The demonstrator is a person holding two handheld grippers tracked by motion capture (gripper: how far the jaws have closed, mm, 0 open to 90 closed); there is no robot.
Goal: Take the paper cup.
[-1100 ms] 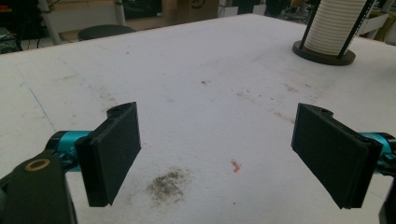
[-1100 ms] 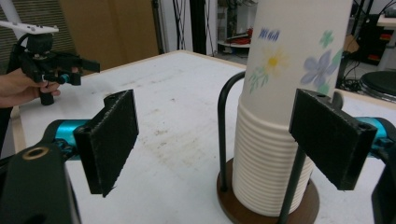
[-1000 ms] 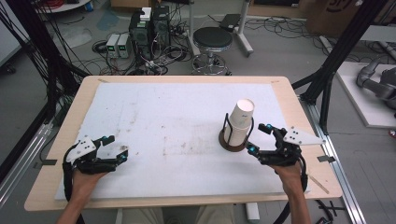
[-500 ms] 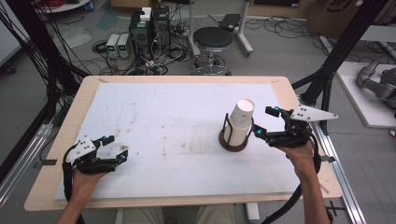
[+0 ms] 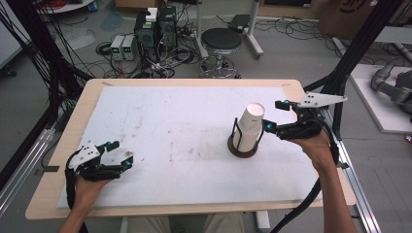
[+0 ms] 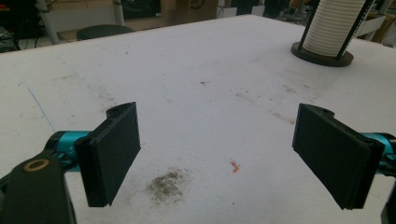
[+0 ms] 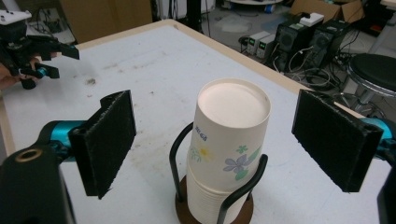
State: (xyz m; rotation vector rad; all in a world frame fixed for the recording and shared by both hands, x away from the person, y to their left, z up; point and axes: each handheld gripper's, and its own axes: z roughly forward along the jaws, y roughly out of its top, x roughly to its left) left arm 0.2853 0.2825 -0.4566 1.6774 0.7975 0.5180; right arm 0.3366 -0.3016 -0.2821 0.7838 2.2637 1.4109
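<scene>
High view: both grippers' fingers wide; right gripper (image 5: 273,115) beside cup stack (image 5: 248,127), left gripper (image 5: 120,154) near table's (image 5: 194,83) front edge.

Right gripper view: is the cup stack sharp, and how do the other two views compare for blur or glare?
Right gripper view: cup stack sharp, flower print legible, light even. Left gripper view: jaws crisp, table stains clear. High view: softer overall, no glare on the white table.

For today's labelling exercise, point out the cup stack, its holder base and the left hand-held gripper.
cup stack (image 7: 232,135), right gripper view, top cup's printed side
holder base (image 5: 242,152), high view, front rim
left hand-held gripper (image 5: 121,153), high view, between fingertips
</scene>
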